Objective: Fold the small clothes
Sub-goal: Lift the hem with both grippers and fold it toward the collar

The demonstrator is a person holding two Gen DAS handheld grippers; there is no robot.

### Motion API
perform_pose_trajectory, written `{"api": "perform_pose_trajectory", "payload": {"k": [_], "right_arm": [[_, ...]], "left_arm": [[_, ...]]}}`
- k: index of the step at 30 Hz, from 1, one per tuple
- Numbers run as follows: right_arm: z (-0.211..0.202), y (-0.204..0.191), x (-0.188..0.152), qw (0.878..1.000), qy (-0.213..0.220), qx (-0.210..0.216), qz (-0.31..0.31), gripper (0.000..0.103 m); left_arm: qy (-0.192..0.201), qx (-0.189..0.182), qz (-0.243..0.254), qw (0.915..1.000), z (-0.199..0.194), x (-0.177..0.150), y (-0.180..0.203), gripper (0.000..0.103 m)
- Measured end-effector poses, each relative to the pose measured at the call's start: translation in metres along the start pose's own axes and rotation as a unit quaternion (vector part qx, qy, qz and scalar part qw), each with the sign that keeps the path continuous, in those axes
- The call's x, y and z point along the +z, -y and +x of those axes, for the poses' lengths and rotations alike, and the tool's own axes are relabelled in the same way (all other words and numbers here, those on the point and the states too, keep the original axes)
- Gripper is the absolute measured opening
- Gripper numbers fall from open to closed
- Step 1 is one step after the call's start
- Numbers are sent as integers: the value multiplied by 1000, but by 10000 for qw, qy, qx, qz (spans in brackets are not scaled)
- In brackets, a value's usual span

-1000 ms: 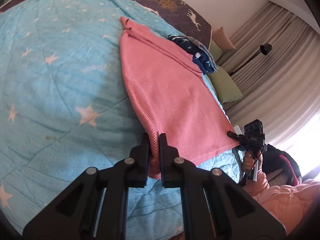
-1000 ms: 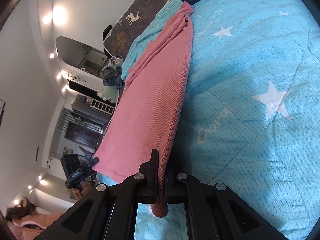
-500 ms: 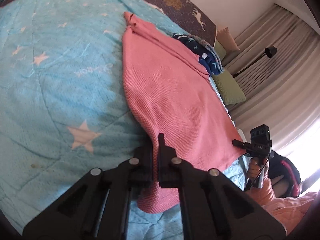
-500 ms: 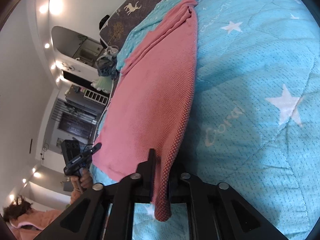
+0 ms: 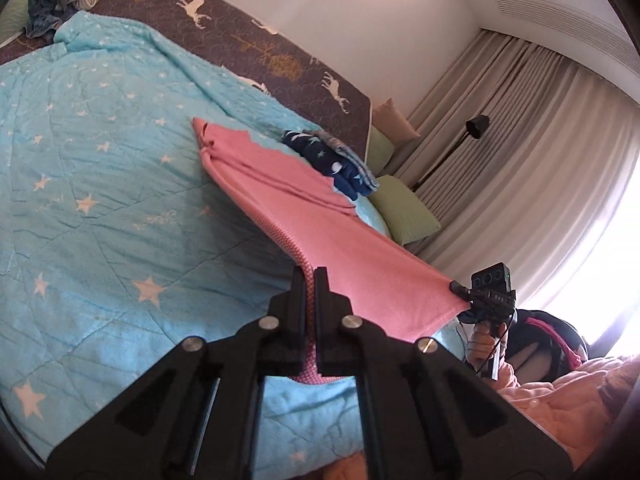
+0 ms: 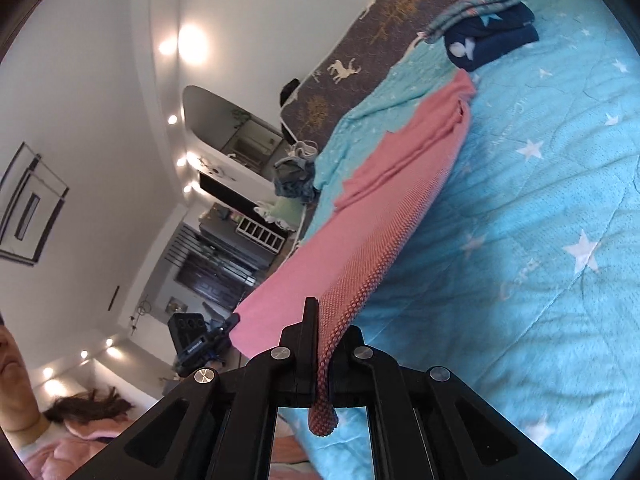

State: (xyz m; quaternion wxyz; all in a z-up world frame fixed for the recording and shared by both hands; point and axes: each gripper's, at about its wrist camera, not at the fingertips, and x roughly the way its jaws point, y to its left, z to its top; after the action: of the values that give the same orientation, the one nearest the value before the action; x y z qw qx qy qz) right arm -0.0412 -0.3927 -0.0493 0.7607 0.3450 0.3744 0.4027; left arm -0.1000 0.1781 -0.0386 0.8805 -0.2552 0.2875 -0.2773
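One star-print turquoise quilt (image 5: 100, 200) covers the bed, curtains (image 5: 532, 160) beyond.

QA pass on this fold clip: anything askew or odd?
Mostly fine. The pink garment is bunched and wrinkled at its far end on the blue star quilt. An unfolded heap of clothes sits on the brown sheet beyond the quilt.

Garment (image 5: 320, 216) on quilt (image 5: 100, 200); folded clothes (image 5: 336, 164) behind.

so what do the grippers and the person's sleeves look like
Both the left gripper and the right gripper are matte black with flat narrow fingers, angular cut-out arms and round silver pivot bolts. The person wears a quilted pink sleeve.
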Motion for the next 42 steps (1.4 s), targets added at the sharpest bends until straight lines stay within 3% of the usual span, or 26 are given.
{"api": "perform_pose_trajectory", "payload": {"k": [3,4,8,12,15,17,20,22,24,25,28,30,34,37,42], "right_arm": [[-3,-19,-13,9999,-1,-77,-121,2],[-6,-23,-18,9999,14,-97,-126,2],[-32,-38,-39,9997,199,-134,-108,2],[-44,-48,-55,9985,244,-413,-260,3],[-38,-39,-63,9957,123,-890,-239,5],[-32,-25,-64,9940,57,-1093,-28,6],[-26,-9,-66,9903,-46,-1379,146,6],[-28,-1,-66,9893,-67,-1442,224,6],[-30,3,-65,9887,-49,-1473,287,7],[-31,5,-66,9885,-44,-1477,307,7],[-30,7,-66,9882,-70,-1498,321,7],[-31,7,-68,9883,-89,-1489,327,7],[-35,1,-70,9889,-79,-1451,303,7],[-33,-5,-66,9914,-60,-1285,238,7],[-24,-14,-64,9933,-110,-1147,117,7]], "left_arm": [[67,-265,-30,9996,-12,-6,10,3],[178,-495,-133,9985,-22,-7,13,3],[617,-826,-124,9946,-58,-5,28,1],[642,-306,276,9971,-79,-7,46,1],[206,130,227,9994,-62,-13,34,11],[-283,481,20,9984,-34,-23,17,54],[-954,820,48,9920,3,-40,2,59],[-1450,825,-68,9860,32,-53,-8,59],[-1614,784,-197,9836,46,-59,-14,59],[-1638,682,-289,9837,53,-61,-17,59],[-1622,365,-413,9852,62,-62,-19,6],[-1483,401,-470,9870,59,-57,-15,3],[-549,-112,-293,9980,8,-24,15,3],[-50,50,162,9998,-23,0,35,3],[28,109,290,9995,-35,-1,35,2]]}}
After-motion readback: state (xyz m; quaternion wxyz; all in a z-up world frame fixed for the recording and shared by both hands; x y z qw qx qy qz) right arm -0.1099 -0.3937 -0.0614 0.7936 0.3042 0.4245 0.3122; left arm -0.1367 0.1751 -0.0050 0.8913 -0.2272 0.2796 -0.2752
